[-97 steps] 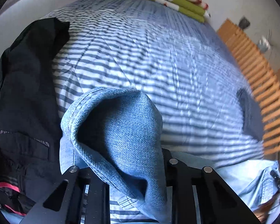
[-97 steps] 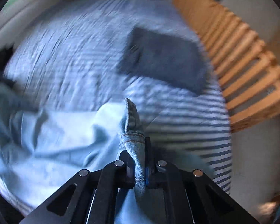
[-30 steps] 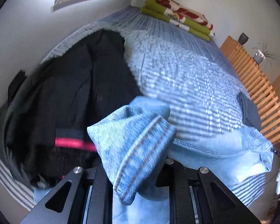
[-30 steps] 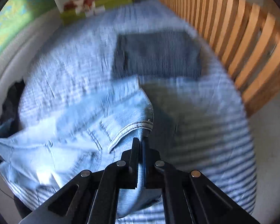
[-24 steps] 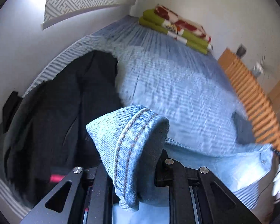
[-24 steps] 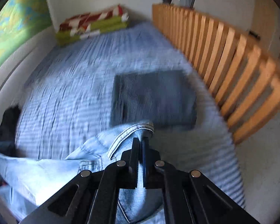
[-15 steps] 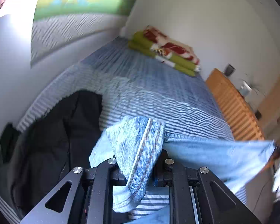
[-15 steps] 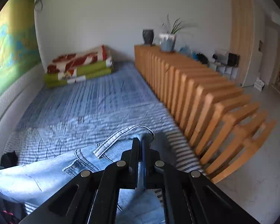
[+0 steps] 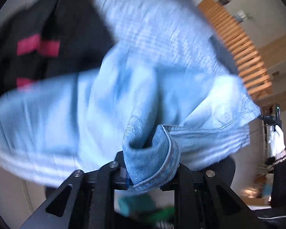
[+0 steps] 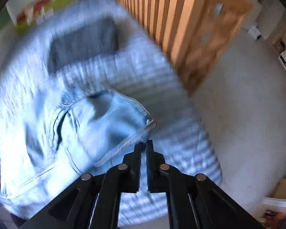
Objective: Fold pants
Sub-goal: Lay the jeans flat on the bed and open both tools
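Note:
The light blue jeans lie spread across the striped bed, blurred by motion. My left gripper is shut on a bunched denim hem at the bottom of the left wrist view. In the right wrist view the jeans rest on the bed, their waistband corner just ahead of my right gripper. Its jaws stand a narrow slit apart with no cloth seen between them. The left wrist view shows the right gripper at the far right, held by a white-gloved hand, level with the jeans' waist end.
A black garment with pink stripes lies left of the jeans. A folded grey garment sits farther up the striped bed cover. A wooden slatted partition runs along the bed's right side, with bare floor beside it. Folded blankets lie at the far end.
Both grippers swung down from a raised position toward the bed, laying the jeans flat. The waistband no longer rises from between the right jaws. The left still holds the hem.

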`<state>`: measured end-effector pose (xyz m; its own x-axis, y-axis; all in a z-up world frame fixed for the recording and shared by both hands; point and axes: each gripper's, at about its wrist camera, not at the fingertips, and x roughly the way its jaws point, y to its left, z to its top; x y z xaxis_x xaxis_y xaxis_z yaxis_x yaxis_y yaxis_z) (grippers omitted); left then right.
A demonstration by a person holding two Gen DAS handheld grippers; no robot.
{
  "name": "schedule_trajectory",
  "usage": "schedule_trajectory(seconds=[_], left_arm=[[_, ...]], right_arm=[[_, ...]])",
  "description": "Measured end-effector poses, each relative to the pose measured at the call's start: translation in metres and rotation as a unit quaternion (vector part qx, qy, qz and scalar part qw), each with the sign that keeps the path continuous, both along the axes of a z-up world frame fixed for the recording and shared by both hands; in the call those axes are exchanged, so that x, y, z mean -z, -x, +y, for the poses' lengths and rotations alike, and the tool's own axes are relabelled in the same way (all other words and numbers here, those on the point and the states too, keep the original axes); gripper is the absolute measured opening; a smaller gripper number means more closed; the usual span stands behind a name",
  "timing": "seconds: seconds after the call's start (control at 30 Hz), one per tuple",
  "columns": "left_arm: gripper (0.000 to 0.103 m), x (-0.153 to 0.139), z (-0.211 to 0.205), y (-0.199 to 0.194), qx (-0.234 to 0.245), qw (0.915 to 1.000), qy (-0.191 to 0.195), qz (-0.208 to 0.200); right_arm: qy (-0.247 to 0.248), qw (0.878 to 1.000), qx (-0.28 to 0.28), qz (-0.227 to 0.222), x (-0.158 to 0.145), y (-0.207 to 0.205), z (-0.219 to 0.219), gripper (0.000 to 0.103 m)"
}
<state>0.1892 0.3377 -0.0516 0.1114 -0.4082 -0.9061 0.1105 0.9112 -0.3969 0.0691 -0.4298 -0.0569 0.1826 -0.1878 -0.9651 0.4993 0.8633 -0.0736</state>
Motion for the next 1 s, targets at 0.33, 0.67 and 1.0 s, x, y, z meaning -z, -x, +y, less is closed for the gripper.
schedule_trajectory(seconds=[0.33, 0.67, 1.0], left_arm=[[0.035, -0.06, 0.04, 0.023, -0.024, 0.998, 0.011, -0.058], [0.068, -0.092, 0.152, 0.0, -0.163, 0.9796, -0.045, -0.109], [0.07, 0.005, 0.197, -0.08, -0.191, 0.98, -0.052, 0.024]], right_arm=[[0.033, 0.983, -0.173, -0.059, -0.067, -0.043, 0.115, 0.011], [-0.027, 0.88, -0.469, -0.074, -0.013, -0.167, 0.374, 0.019], [-0.038, 0.811, -0.584, -0.014, 0.068, -0.19, 0.481, 0.019]])
